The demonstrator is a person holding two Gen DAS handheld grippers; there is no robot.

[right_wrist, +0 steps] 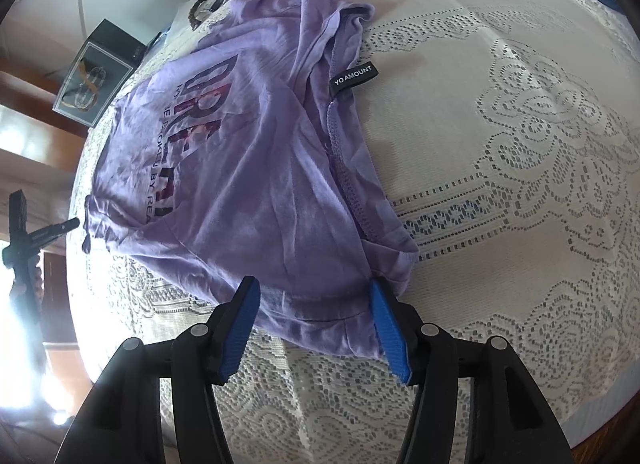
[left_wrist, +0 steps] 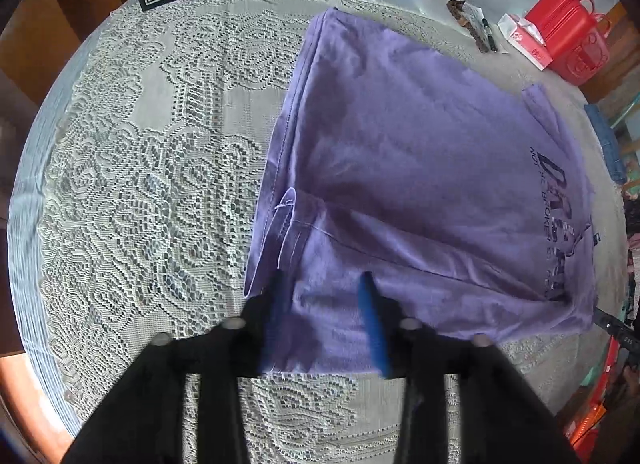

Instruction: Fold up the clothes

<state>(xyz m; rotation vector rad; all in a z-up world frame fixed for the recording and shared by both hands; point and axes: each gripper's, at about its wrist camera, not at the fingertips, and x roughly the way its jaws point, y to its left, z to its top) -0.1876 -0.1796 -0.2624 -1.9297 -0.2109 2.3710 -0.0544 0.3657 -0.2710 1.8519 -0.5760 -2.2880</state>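
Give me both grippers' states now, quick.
Left gripper: open, fingers straddling the purple T-shirt edge.
Right gripper: open, at the shirt's near edge, nothing clamped.

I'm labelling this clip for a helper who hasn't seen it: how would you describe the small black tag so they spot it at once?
Start from the lace tablecloth and find the purple T-shirt lying on it with dark printed lettering. Follow the shirt's stitched neckline edge on the right side to the small black label sticking out onto the lace. It is the only black piece on the shirt's edge, with white letters reading YO AMOUNT.
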